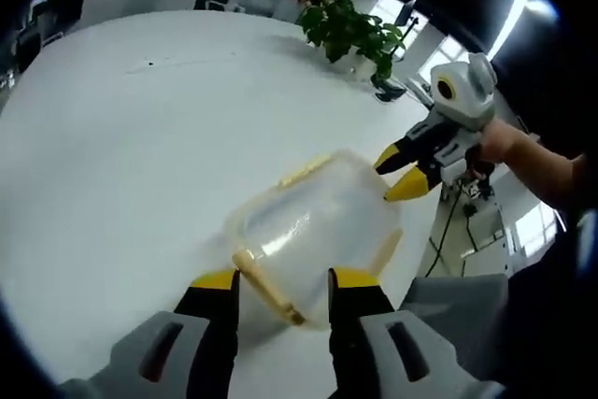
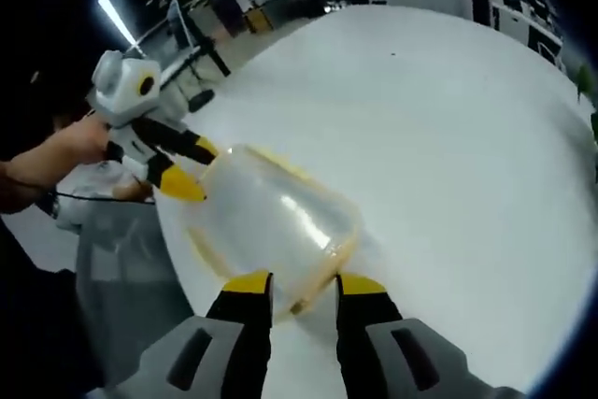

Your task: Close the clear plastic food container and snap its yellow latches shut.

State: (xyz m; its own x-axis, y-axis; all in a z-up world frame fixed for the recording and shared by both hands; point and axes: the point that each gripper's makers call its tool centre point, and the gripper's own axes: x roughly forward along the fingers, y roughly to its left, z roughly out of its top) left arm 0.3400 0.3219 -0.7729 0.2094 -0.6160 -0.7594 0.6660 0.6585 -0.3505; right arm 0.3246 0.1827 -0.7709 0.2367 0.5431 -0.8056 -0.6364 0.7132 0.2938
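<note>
Two grippers flank the clear food container on the white table

The clear plastic container (image 1: pixel 313 231) lies near the table's (image 1: pixel 121 137) edge. The left gripper (image 1: pixel 280 282) has its jaws parted around a yellow latch (image 1: pixel 266 287) on the near side; the right gripper (image 2: pixel 304 285) stands at the opposite side, jaws apart about another yellow latch (image 2: pixel 322 277). A potted plant (image 1: pixel 353 33) sits at the far edge
</note>
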